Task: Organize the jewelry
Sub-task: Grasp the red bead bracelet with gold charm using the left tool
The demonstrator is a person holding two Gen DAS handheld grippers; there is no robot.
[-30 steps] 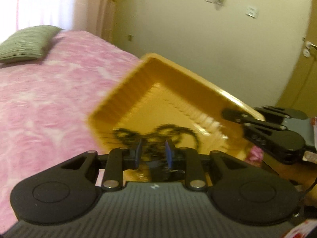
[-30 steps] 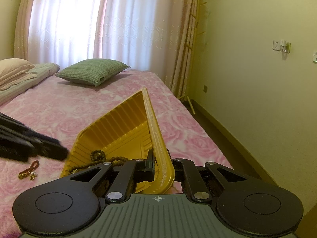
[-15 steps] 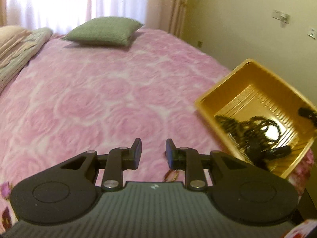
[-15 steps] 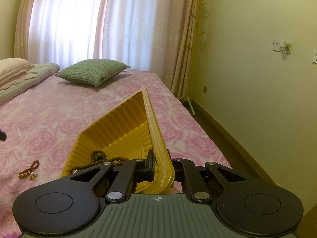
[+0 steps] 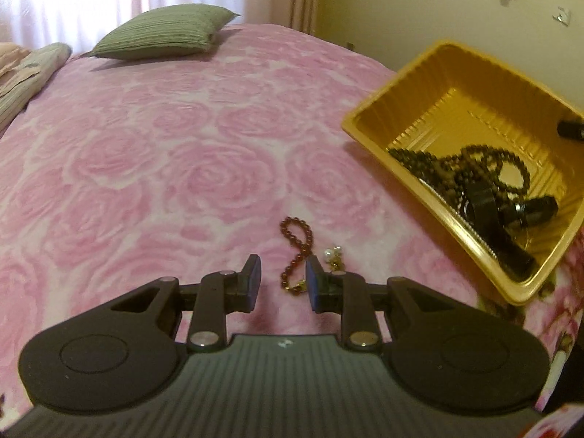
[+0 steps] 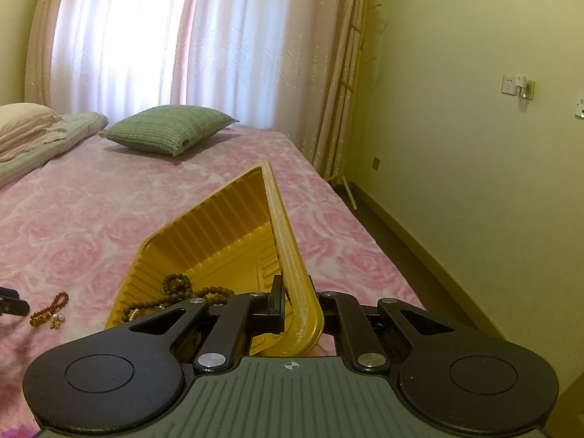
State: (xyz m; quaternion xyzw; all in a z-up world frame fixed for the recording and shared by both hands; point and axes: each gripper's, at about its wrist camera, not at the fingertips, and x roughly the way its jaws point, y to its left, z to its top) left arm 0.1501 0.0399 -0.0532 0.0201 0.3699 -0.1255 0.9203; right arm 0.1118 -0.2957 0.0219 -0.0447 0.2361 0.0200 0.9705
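A yellow plastic tray (image 5: 419, 84) rests tilted at the bed's right side, with my right gripper (image 6: 295, 303) shut on its near wall (image 6: 292, 255). Strings of dark brown beads (image 5: 474, 164) lie heaped in the tray's low corner (image 6: 179, 288). A red bead bracelet (image 5: 295, 244) lies on the pink bedspread, beside a small pearl-and-gold piece (image 5: 334, 255). My left gripper (image 5: 283, 277) hovers just over the bracelet's near end, open by a narrow gap and holding nothing. The bracelet (image 6: 51, 304) and the left gripper's tip (image 6: 11, 301) show at the right wrist view's left edge.
A green pillow (image 5: 164, 33) and folded bedding (image 5: 29, 73) lie at the head of the bed under the curtained window (image 6: 127, 36). The bed's right edge drops to a floor strip along the yellow wall (image 6: 474, 182). A wooden rack (image 6: 350, 73) leans in the corner.
My left gripper has swung away from above the tray, leftward and down toward the bedspread, and now hangs over the red bracelet. The right gripper and tray have not moved.
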